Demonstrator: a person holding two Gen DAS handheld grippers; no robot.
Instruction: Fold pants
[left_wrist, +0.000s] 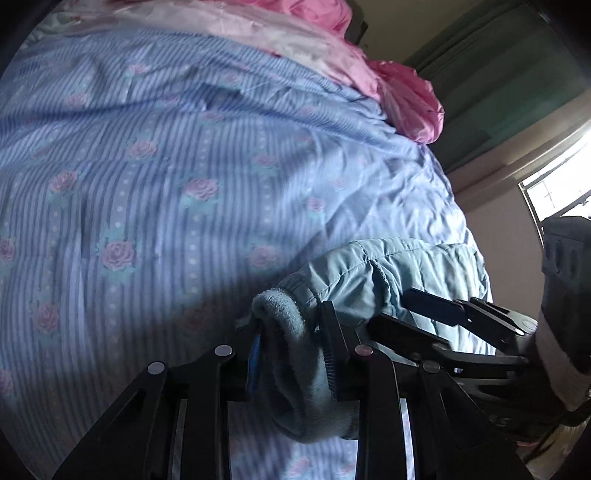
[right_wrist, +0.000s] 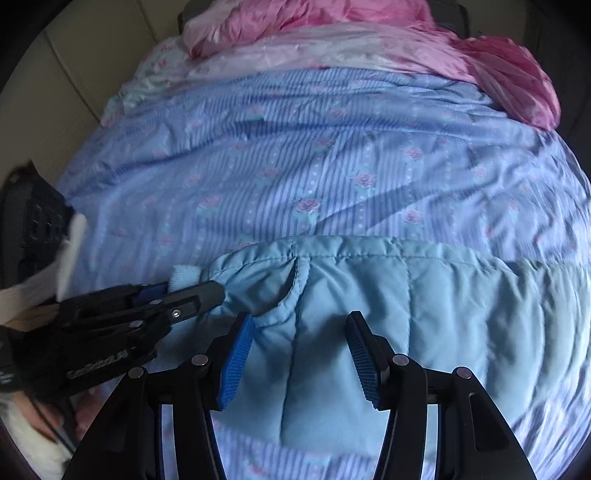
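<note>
The light blue quilted pants (right_wrist: 388, 306) lie across the striped floral bedsheet (right_wrist: 295, 166), stretching right. My left gripper (left_wrist: 293, 343) is shut on the pants' ribbed cuff (left_wrist: 295, 354), which bulges between its fingers; it shows in the right wrist view (right_wrist: 184, 291) at the pants' left end. My right gripper (right_wrist: 301, 350) is open and empty, its blue pads (right_wrist: 236, 362) spread just above the pants fabric. It appears in the left wrist view (left_wrist: 436, 314) at the right, over the pants (left_wrist: 406, 273).
A pink satin quilt (right_wrist: 369, 33) is heaped at the far end of the bed. A wall (right_wrist: 85, 66) runs along the bed's left side. A window (left_wrist: 554, 192) and a dark green curtain (left_wrist: 498, 81) stand off the bed's right side.
</note>
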